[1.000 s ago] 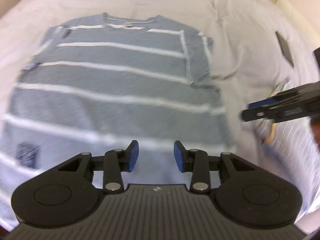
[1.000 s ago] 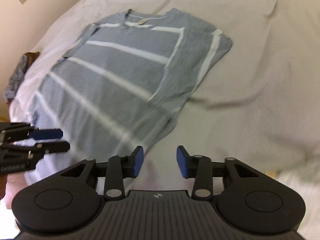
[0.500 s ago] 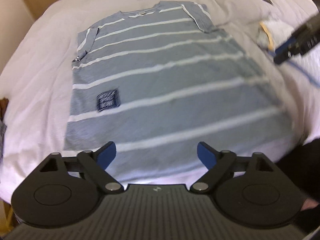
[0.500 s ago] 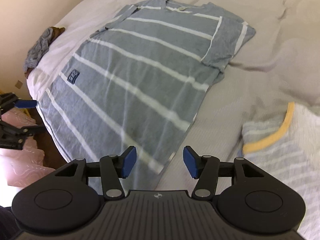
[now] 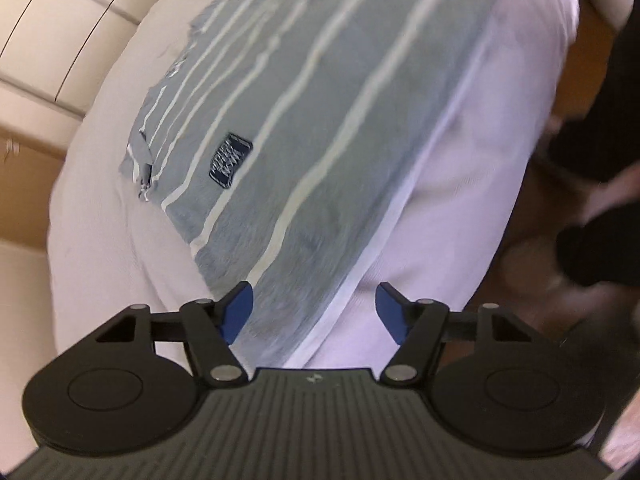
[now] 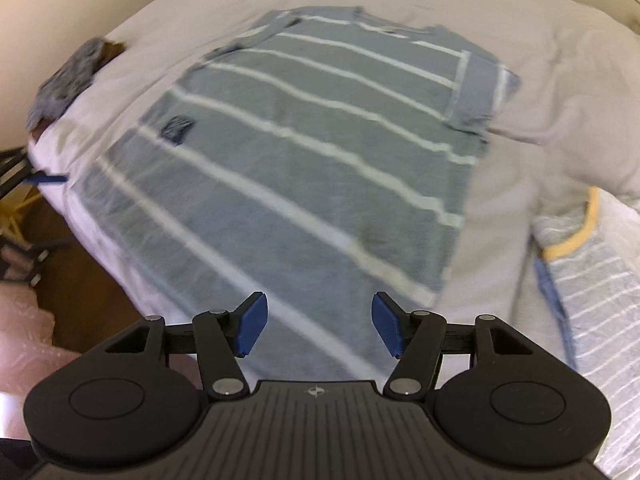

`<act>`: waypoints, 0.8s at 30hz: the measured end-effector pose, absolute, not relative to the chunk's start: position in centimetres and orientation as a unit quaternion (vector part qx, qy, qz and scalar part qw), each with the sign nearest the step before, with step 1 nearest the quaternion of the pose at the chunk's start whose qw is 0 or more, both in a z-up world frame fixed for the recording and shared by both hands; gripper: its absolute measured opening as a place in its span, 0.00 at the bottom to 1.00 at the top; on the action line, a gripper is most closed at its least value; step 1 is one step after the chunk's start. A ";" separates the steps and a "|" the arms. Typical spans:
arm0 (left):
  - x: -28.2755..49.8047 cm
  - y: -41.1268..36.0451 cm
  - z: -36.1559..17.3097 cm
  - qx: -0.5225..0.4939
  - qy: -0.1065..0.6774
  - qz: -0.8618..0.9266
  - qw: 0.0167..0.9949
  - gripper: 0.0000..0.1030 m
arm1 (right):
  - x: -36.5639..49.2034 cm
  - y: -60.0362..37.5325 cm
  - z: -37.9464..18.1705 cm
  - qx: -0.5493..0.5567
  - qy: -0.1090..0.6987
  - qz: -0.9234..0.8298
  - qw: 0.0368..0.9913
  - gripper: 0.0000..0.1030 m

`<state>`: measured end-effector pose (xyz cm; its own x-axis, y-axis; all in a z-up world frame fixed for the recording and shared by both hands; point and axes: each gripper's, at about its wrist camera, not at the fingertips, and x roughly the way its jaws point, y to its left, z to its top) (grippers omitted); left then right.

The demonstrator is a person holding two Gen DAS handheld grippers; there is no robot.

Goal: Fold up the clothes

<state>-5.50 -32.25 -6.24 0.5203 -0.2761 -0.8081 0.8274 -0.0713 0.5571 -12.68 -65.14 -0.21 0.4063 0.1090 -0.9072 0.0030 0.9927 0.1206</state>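
Over the T-shirt (image 6: 304, 168), both grippers wider.

My shirt (image 6: 304, 152) is grey-blue with thin white stripes and a dark navy patch (image 6: 179, 127). The bed (image 6: 560, 112) is white. Beside it, a pale striped garment (image 6: 592, 280) has yellow trim.

White bed sheet (image 6: 552, 92) spread over bed, creased toward far right. Crumpled grey-blue cloth (image 6: 66, 80) seen at bed's left edge, by cream wall (image 6: 60, 8). Pale striped garment with yellow trim (image 6: 580, 240) laid on sheet at right. Brown floor (image 6: 84, 300) seen below bed edge. Cream panelled surface (image 5: 52, 28) seen upper left in left wrist view.
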 end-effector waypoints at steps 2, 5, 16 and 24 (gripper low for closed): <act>-5.1 -31.9 -7.6 0.610 0.217 -0.436 0.626 0.61 | -12.8 -64.0 -0.4 0.044 0.548 0.040 0.834 0.58; -4.3 -31.5 -9.2 0.626 0.207 -0.444 0.607 0.51 | -13.1 -63.1 -0.8 0.041 0.555 0.042 0.830 0.59; -0.2 -32.2 -4.5 0.523 0.297 -0.484 0.636 0.02 | -14.6 -61.3 -1.9 0.017 0.549 0.022 0.836 0.64; 3.8 -33.8 -0.4 0.436 0.366 -0.485 0.664 0.01 | -13.9 -52.4 -5.3 -0.084 0.482 0.118 0.864 0.69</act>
<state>3.76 -33.80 -0.39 0.2616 -0.3253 -0.9087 0.9632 0.1487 0.2240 -13.89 -52.37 -5.33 0.5080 0.1224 -0.8526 -0.2848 0.9581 -0.0321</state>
